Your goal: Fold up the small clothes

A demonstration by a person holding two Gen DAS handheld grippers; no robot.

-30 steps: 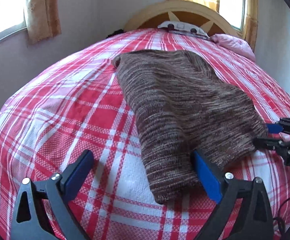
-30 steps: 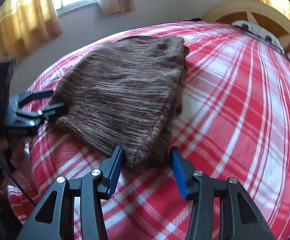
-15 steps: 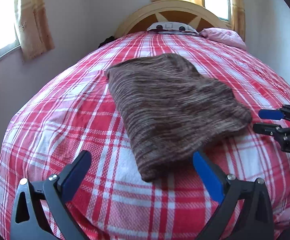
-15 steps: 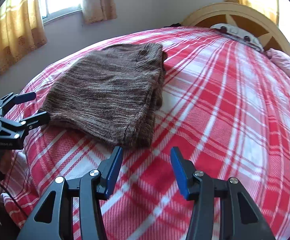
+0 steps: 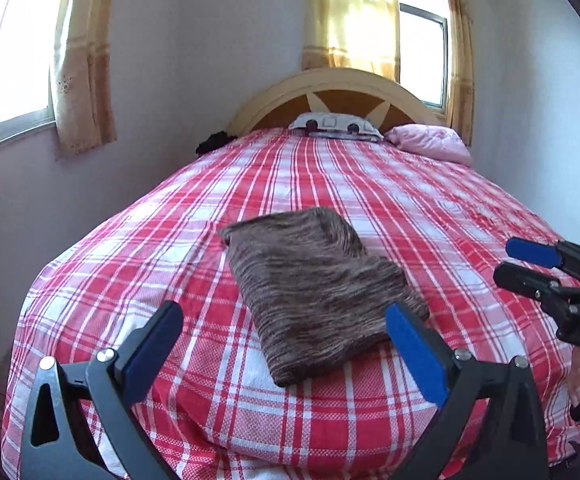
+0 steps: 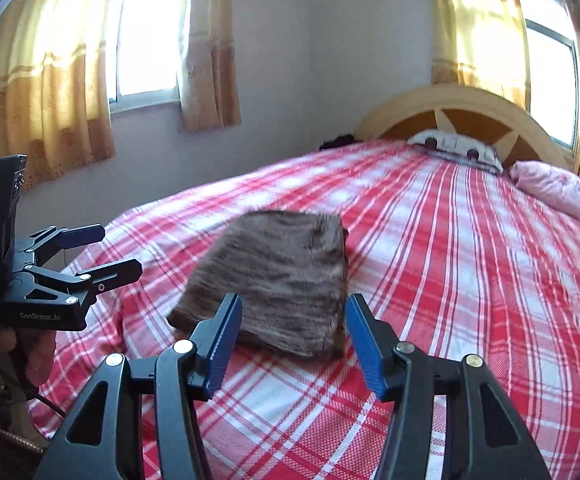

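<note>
A folded brown knit garment (image 5: 314, 292) is lying on the red-and-white plaid bedspread (image 5: 430, 208), toward the foot of the bed, looking soft, limp and light, likely best taken by a corner or the doubled near edge. In the left wrist view it is sitting at twelve o'clock from the left gripper (image 5: 286, 344), whose jaws are gaping wide and empty. The right gripper (image 6: 292, 344), jaws just having been opening, is hanging about half open, holding nothing, the garment at about eleven o'clock beyond it.
</note>
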